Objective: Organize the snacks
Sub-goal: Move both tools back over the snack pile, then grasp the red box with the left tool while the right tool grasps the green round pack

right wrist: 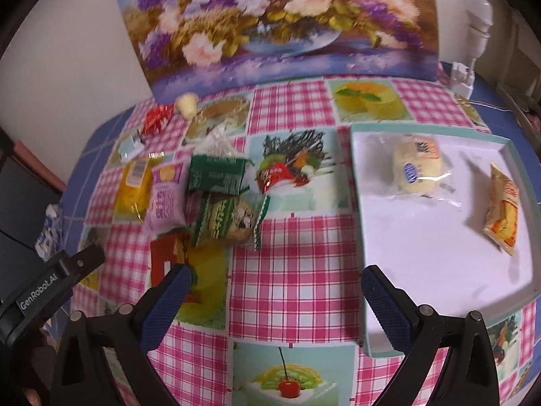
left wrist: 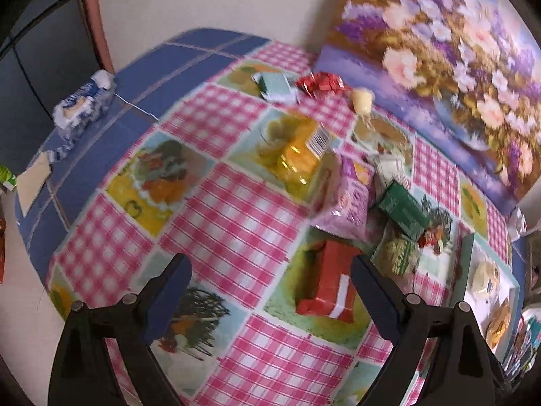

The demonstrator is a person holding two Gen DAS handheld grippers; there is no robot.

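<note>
Several snack packs lie in a heap on the checked tablecloth: a red pack (left wrist: 326, 282) (right wrist: 164, 261), a purple pack (left wrist: 345, 203) (right wrist: 164, 199), a yellow pack (left wrist: 297, 159) (right wrist: 133, 186), a dark green pack (left wrist: 404, 209) (right wrist: 216, 176) and a green-white cookie pack (right wrist: 230, 221). A white tray (right wrist: 422, 253) with a teal rim holds a pale bun pack (right wrist: 417, 167) and an orange sachet (right wrist: 503, 209). My left gripper (left wrist: 270, 272) is open and empty, just above the red pack. My right gripper (right wrist: 275, 282) is open and empty, between the heap and the tray.
A flower painting (right wrist: 270, 23) leans on the wall behind the table. A red wrapper (left wrist: 319, 83), a teal packet (left wrist: 275, 86) and a small cream piece (left wrist: 361, 99) lie near it. A blue-white pack (left wrist: 84, 105) lies at the table's left edge. A white device (right wrist: 476, 30) stands far right.
</note>
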